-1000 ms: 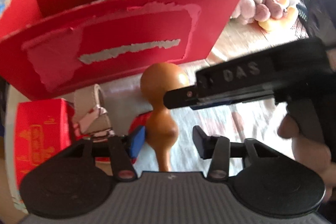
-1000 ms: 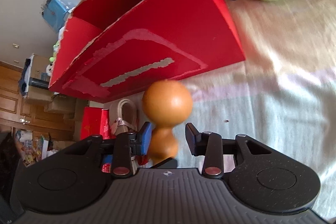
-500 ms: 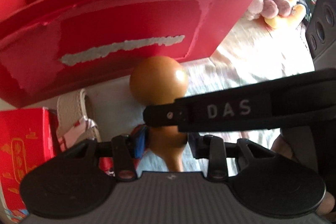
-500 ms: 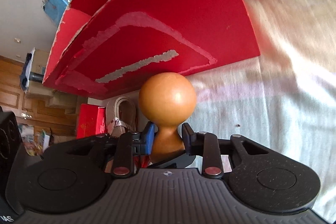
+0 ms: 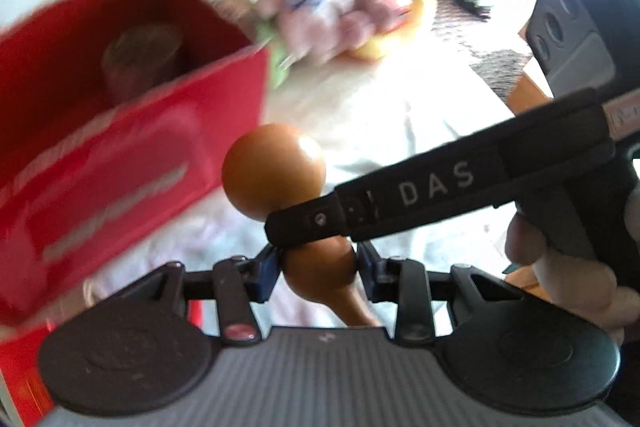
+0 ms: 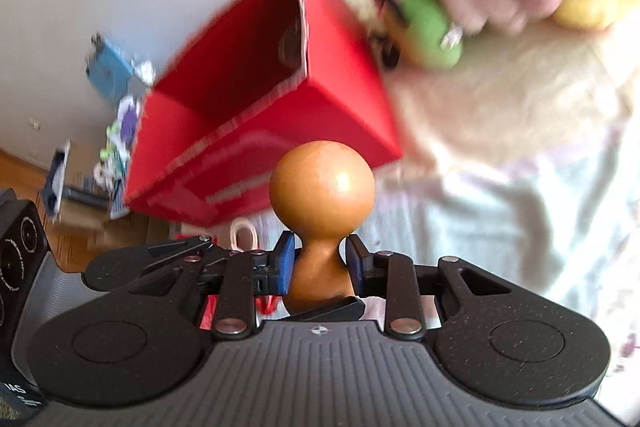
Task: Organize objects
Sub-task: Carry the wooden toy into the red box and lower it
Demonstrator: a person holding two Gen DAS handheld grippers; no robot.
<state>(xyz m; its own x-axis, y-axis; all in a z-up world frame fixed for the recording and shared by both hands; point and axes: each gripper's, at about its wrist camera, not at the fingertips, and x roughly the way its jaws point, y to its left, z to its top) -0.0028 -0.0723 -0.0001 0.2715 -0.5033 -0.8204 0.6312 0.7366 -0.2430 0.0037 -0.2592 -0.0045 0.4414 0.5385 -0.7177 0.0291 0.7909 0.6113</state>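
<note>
We have both grippers clamped on the wooden gourd [image 6: 320,223]: the right gripper [image 6: 320,267] pinches its narrow waist, the left gripper [image 5: 318,269] its lower bulb, each having just closed in. The gourd hangs near the red box [image 6: 280,115], which sits to its left and farther off. With two grips on one smooth, rounded piece, uneven pulls could twist it free; the blur suggests quick motion, though we cannot be sure.
</note>
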